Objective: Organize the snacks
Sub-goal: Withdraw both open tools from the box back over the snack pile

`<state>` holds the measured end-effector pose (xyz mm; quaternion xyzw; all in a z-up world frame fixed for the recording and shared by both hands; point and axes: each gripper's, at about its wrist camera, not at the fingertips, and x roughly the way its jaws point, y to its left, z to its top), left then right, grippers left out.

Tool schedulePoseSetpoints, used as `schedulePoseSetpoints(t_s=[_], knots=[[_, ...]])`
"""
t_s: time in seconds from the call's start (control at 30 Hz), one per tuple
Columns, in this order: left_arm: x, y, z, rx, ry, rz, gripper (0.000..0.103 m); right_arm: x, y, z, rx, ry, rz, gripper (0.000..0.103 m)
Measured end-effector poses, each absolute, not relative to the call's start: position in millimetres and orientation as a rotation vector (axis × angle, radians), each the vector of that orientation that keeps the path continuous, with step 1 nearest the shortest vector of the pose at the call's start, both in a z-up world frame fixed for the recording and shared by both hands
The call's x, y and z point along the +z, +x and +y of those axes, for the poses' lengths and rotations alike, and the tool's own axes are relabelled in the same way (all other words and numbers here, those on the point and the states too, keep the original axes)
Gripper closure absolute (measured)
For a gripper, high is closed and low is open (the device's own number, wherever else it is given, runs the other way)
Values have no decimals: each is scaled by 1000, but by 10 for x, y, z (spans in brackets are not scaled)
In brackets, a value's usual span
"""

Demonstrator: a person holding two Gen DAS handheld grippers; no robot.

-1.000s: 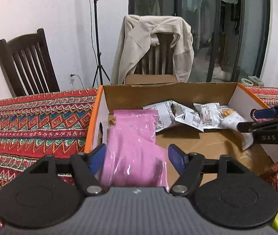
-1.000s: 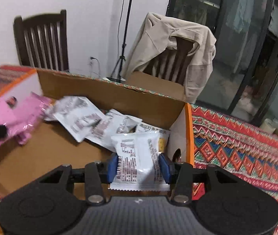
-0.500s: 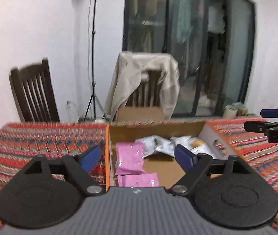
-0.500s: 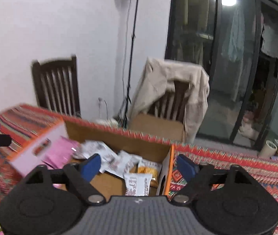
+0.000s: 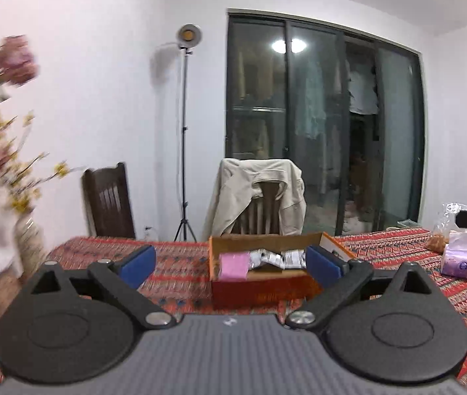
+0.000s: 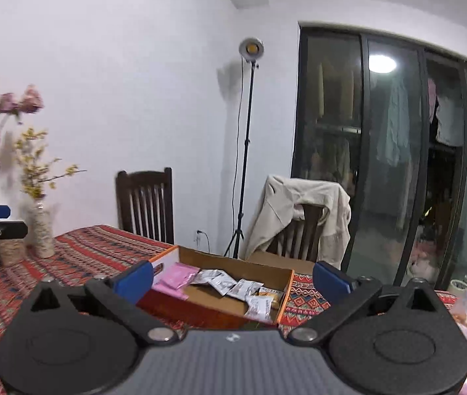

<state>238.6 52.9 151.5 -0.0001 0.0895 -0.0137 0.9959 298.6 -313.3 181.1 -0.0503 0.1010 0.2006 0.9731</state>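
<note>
Dining room, white walls, dark glass sliding doors, light stand, two wooden chairs, one draped with a beige jacket (image 5: 259,194). Patterned red tablecloth (image 5: 174,270) covers the table.

Cardboard box (image 5: 263,288) with orange rim sits mid-table. Inside: pink packets (image 5: 233,266) on its left side, white foil snack packets (image 6: 233,284) spread toward the right, one with yellow-orange print near the right wall. Both grippers are held above and well back from the box.

Left gripper (image 5: 230,260): jaws spread wide, nothing between them. Right gripper (image 6: 233,278): also spread wide, empty.

More loose items on the table's right side in the left wrist view: a purple-white soft pack (image 5: 462,256) and a clear bag of brownish snacks (image 5: 444,227), likely still to sort.

Handling judgement: the packets look light, thin, soft and crinkly; the foil is probably slippery. Best to pinch across a flat sealed edge or the mid-body, gently, so the contents do not crush. The clear bag looks floppy; take it by the gathered top.

Writing: dark print on the white packets, too small to read. Round logo on the purple pack, unreadable. No brand legible.

Vases with dried flowers (image 6: 40,230) stand at table's left end, away from the work.
</note>
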Motion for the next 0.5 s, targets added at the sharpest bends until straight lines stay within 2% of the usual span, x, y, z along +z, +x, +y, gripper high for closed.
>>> schedulePoseSetpoints(t_s=[0.27, 0.5], knots=[[1061, 1441, 539, -7, -114, 214, 0, 1250, 1992, -3189, 373, -69, 236, 0], [662, 1218, 411, 13, -69, 334, 0, 565, 1571, -3172, 373, -8, 372, 0]])
